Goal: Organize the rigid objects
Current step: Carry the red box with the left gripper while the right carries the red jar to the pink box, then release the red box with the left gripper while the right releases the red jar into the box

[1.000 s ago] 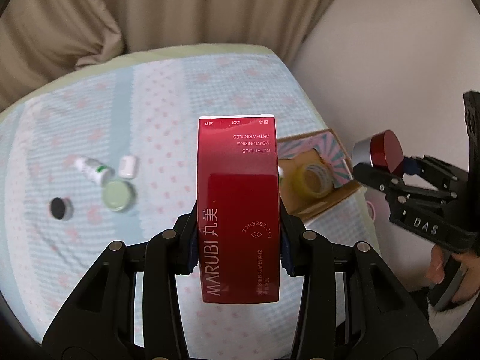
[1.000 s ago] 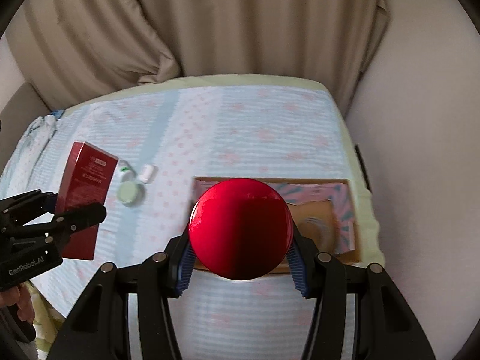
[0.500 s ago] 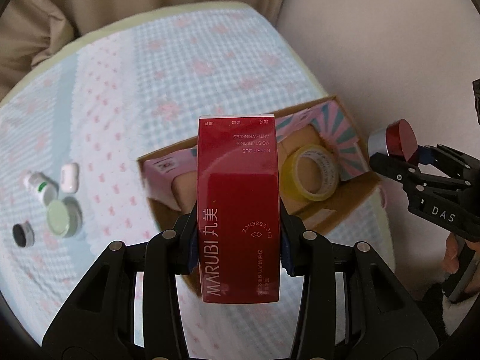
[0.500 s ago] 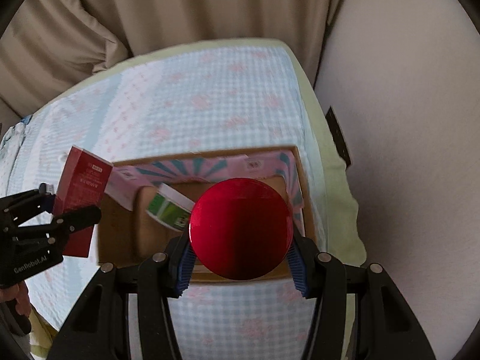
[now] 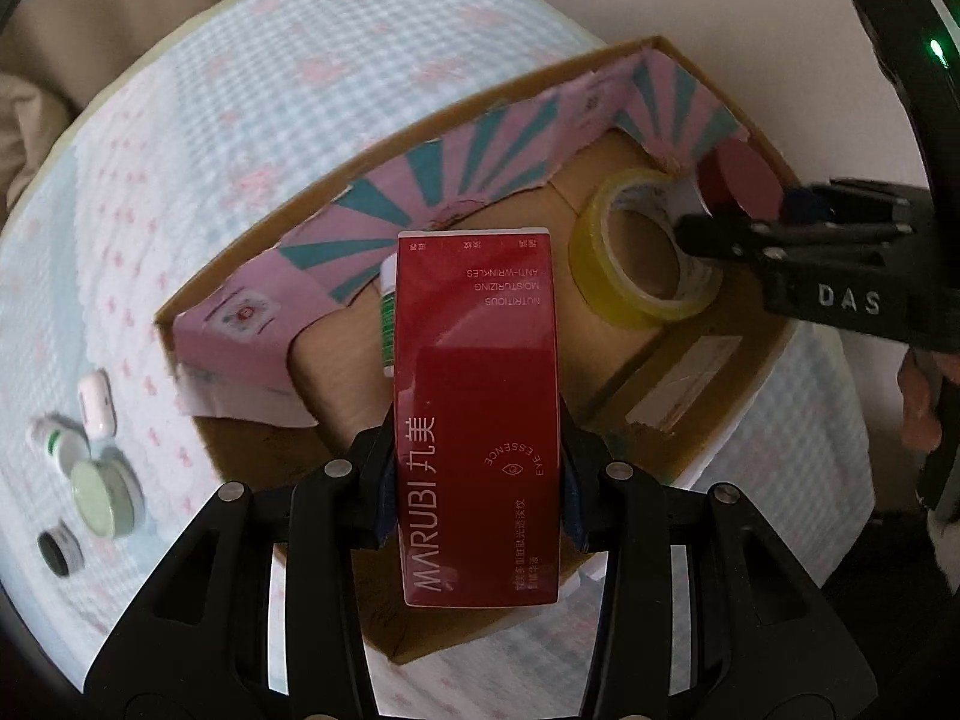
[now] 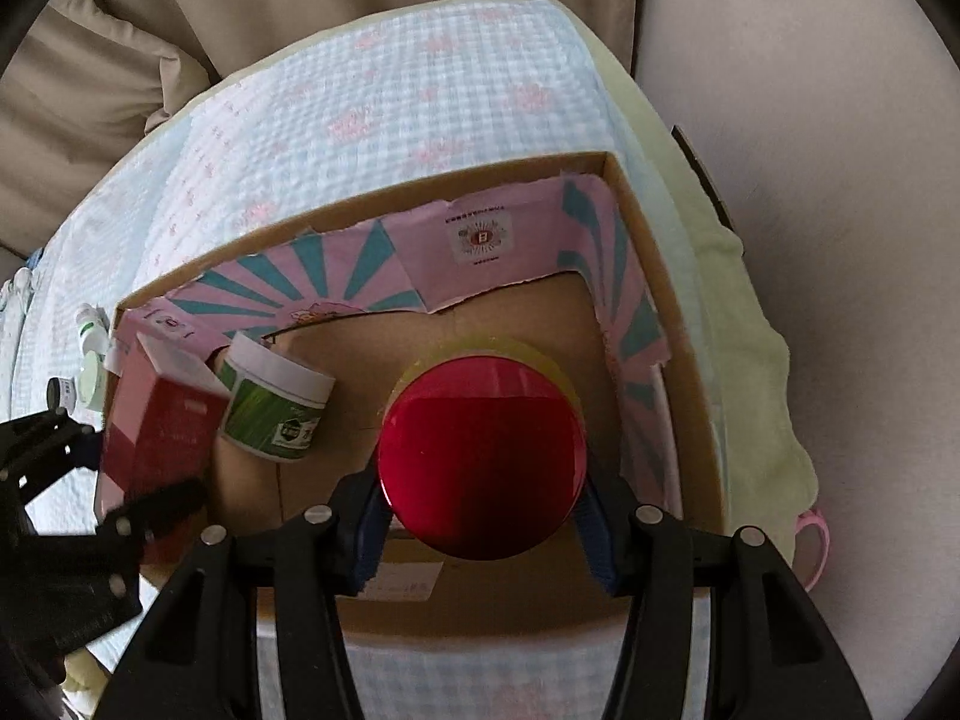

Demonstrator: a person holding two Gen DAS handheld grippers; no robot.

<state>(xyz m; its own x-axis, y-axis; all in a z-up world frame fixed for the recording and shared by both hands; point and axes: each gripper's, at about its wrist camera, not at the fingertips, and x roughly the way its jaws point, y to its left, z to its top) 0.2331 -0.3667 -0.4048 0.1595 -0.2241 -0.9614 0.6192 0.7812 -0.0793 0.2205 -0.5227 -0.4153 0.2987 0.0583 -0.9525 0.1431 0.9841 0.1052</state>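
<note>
My left gripper (image 5: 477,492) is shut on a tall red Marubi carton (image 5: 477,414) and holds it over the left half of an open cardboard box (image 5: 198,300). In the right wrist view the same red carton (image 6: 159,438) hangs at the box's left side beside a green-and-white jar (image 6: 276,402). My right gripper (image 6: 483,516) is shut on a round red-lidded jar (image 6: 483,462), which hangs just above a yellow tape roll (image 6: 540,360) inside the cardboard box (image 6: 678,324). From the left wrist view, the tape roll (image 5: 636,252) lies in the box's right part with the red jar (image 5: 741,183) over it.
On the checked bedcover (image 5: 180,138) left of the box lie a white earbud case (image 5: 98,411), a small white bottle (image 5: 57,447), a pale green lid (image 5: 102,495) and a small dark cap (image 5: 59,549). Curtains (image 6: 300,12) hang behind; a pale wall (image 6: 840,120) stands right.
Both grippers have dropped towards the box and come over it, each keeping its grip. The box now fills both views, and the red jar sits right above the tape roll.
</note>
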